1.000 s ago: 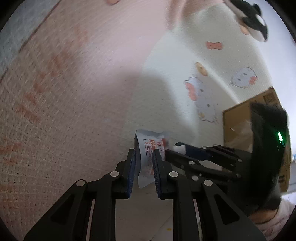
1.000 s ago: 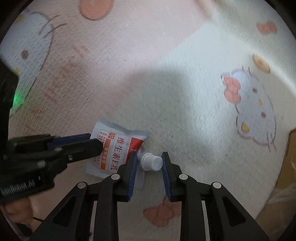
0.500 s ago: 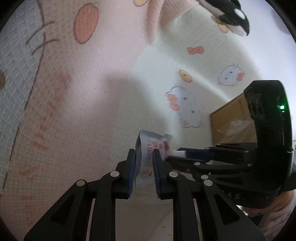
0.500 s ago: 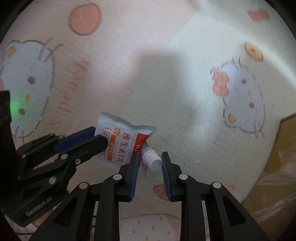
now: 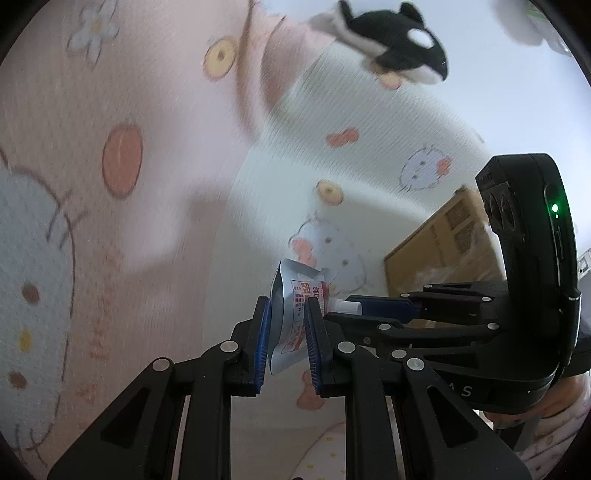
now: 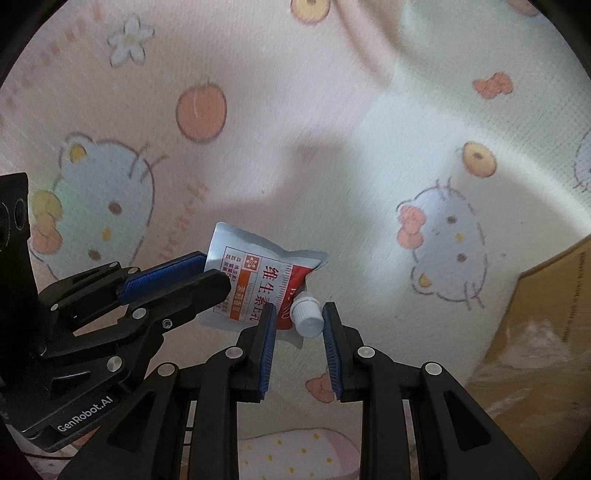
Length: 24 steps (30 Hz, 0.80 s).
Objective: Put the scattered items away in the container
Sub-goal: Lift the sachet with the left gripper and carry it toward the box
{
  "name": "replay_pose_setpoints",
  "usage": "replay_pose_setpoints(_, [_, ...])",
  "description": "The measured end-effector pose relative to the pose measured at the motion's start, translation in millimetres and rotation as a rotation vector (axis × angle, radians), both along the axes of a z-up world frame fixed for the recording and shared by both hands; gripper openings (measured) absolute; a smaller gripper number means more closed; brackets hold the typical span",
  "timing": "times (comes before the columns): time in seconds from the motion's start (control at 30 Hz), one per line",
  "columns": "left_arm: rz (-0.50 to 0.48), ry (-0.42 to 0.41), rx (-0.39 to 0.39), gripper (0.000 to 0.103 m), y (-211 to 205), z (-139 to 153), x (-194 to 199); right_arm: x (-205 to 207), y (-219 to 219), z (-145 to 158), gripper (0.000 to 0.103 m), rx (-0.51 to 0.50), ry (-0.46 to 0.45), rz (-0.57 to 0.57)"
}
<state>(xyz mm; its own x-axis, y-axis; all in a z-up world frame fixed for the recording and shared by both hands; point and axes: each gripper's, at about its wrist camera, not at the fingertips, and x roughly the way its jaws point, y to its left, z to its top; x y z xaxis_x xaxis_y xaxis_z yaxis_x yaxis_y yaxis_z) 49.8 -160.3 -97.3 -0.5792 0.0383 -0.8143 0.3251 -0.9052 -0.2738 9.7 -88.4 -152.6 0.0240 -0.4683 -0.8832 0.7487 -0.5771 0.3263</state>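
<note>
A: Beneath you, a waffle-textured pink-and-white cartoon mat (image 6: 332, 110); a cardboard box (image 6: 535, 332) at right, a plush orca (image 5: 399, 33) beyond.

B: Your left gripper (image 5: 286, 343) pinches the crinkled foil pouch (image 6: 258, 284) in mid-air; your right gripper (image 6: 300, 332) clamps its white ribbed cap (image 6: 308, 319).

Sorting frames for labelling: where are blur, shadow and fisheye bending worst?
Left wrist view: mat print streaked at the left, orca toy soft, pouch fairly sharp. Right wrist view: pouch text readable, broad shadow across the mat, cardboard box blurred and curved at the rim.
</note>
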Motion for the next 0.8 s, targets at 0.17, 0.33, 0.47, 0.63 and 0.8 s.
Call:
replay_pose_setpoints(0.17, [-0.021, 0.051, -0.045, 0.02, 10.9, 29.0, -6.9, -10.6, 7.7, 29.3, 0.022, -0.072, 0.036, -0.021])
replay_pose_setpoints(0.33, [-0.041, 0.089, -0.078, 0.02, 26.3, 52.1, -17.4, -17.2, 30.0, 55.7, 0.022, -0.136, 0.069, -0.045])
replay_pose_setpoints(0.47, [-0.079, 0.107, -0.083, 0.02, 45.6, 63.4, -29.5, -24.4, 50.5, 69.6, 0.022, -0.175, 0.101, -0.077])
replay_pose_setpoints(0.63, [-0.126, 0.114, -0.089, 0.02, 72.2, 69.7, -46.8, -39.3, 81.7, 78.4, 0.022, -0.218, 0.099, -0.15])
replay_pose_setpoints(0.8, [-0.178, 0.123, -0.124, 0.02, 96.4, 76.8, -57.6, -40.2, 109.7, 87.8, 0.022, -0.241, 0.132, -0.192])
